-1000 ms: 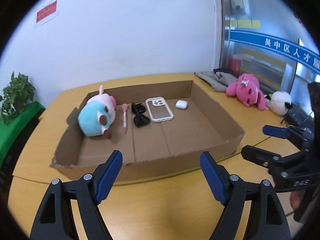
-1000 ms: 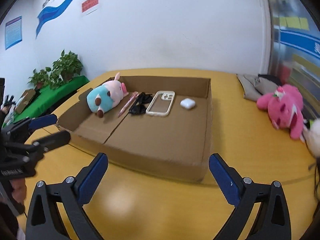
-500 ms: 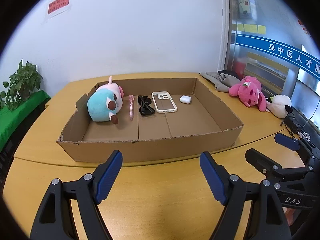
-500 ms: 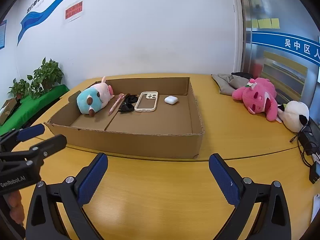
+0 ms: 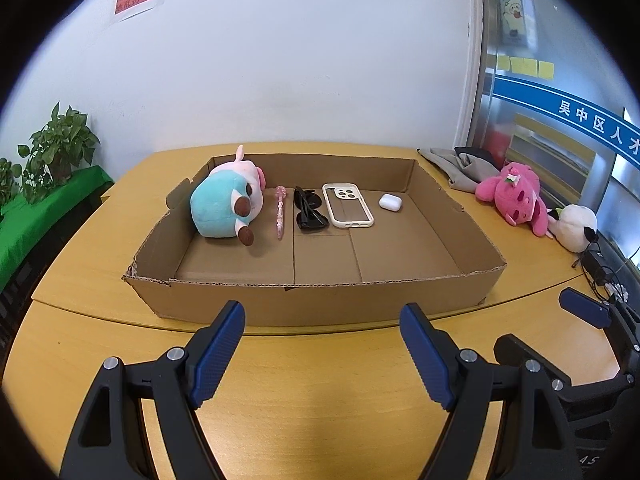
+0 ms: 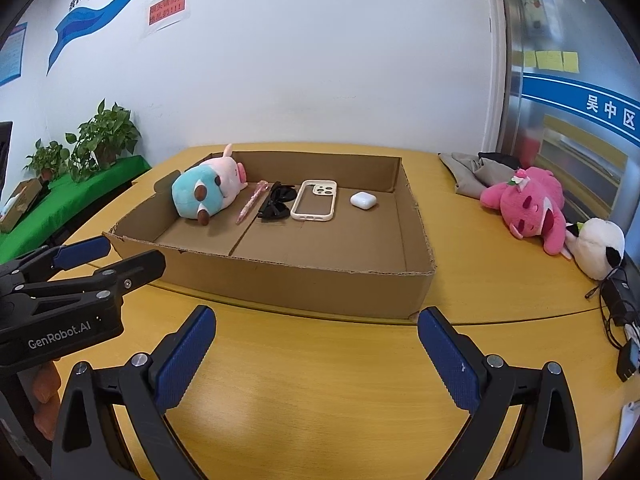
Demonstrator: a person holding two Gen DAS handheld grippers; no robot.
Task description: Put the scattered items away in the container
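A shallow cardboard box (image 5: 320, 300) (image 6: 304, 284) lies on the yellow table. Along its far side rest a teal and pink plush (image 5: 226, 204) (image 6: 206, 194), a pink pen (image 5: 279, 212) (image 6: 250, 202), black sunglasses (image 5: 308, 214) (image 6: 276, 204), a white phone case (image 5: 347, 210) (image 6: 314, 200) and a white earbud case (image 5: 390, 202) (image 6: 363, 200). My left gripper (image 5: 322, 350) stands open above the table in front of the box, nothing between its fingers. My right gripper (image 6: 316, 354) is open too, beside the left one, also holding nothing.
To the right of the box on the table lie a pink plush (image 5: 518, 198) (image 6: 528, 206), a white and black plush (image 5: 576, 226) (image 6: 600, 246) and grey cloth (image 5: 460, 166) (image 6: 476, 170). Cables and a black adapter (image 6: 618, 300) sit at the right edge. Potted plants (image 6: 104, 140) stand left.
Both grippers have drawn back from the box, which now looks smaller and farther. The left view has rolled level. Both stay open and hold nothing.
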